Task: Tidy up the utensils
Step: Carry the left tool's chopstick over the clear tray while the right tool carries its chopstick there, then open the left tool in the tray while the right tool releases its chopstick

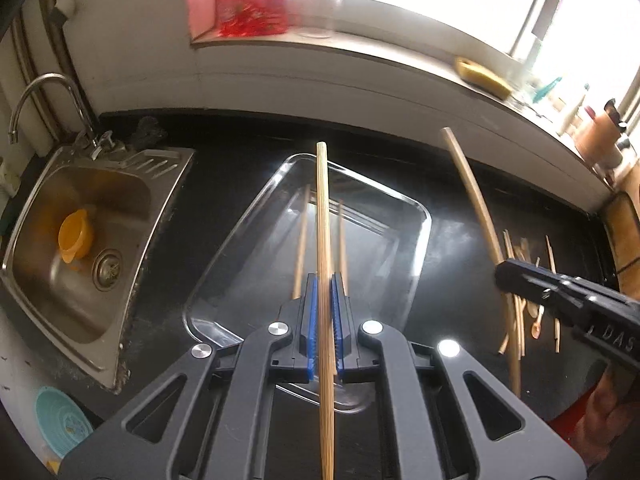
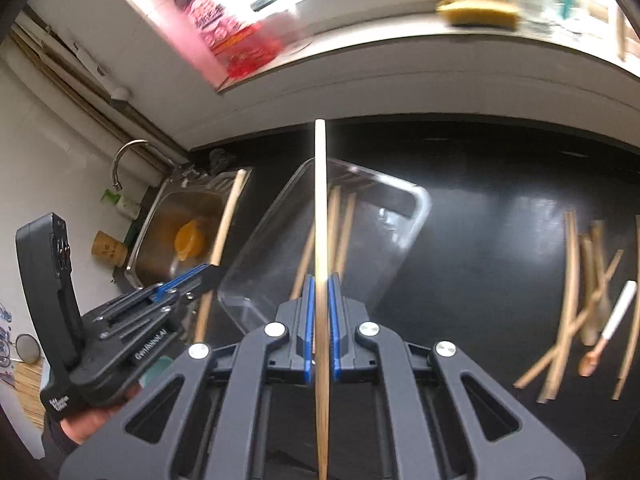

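Both claws, left claw [image 1: 324, 280] and right claw [image 2: 321, 280], grip chopsticks whose lower ends are cut off.

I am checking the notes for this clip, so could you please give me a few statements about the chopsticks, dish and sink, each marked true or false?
1. The left tongs are shut on a chopstick. True.
2. The right tongs are open and hold nothing. False: they grip a chopstick too.
3. The glass dish already has chopsticks lying in it. True.
4. The sink holds a blue cup. False: the cup is orange.
5. No utensils remain on the counter. False: a loose pile lies to the right of the dish.
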Demonstrator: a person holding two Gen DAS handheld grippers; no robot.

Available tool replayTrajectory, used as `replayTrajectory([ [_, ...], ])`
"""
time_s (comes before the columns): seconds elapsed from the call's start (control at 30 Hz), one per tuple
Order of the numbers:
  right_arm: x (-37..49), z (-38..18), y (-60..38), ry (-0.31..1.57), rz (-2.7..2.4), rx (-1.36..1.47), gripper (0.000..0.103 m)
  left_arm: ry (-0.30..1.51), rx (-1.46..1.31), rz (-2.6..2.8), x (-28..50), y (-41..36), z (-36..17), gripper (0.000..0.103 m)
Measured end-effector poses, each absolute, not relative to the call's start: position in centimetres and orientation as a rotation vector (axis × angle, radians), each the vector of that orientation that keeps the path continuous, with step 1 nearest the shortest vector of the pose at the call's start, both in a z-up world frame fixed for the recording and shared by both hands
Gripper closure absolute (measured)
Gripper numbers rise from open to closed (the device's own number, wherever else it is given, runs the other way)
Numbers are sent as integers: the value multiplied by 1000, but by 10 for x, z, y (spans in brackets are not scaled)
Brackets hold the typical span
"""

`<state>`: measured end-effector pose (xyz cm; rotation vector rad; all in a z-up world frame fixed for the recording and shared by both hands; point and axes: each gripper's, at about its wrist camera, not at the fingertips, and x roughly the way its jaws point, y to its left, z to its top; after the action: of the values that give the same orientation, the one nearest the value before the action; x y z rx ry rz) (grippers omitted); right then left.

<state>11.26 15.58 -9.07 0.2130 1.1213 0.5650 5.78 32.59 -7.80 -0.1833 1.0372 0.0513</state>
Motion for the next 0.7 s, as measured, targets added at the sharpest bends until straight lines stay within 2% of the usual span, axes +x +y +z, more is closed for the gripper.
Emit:
replayTrajectory([
  [0.23,133,-118,198,1169,521,204,95,1084,-206,40,84,350,-103,97],
  [0.7,163,-166,206,1265,474,238,95,1163,-207,4,122,356,-151,97],
])
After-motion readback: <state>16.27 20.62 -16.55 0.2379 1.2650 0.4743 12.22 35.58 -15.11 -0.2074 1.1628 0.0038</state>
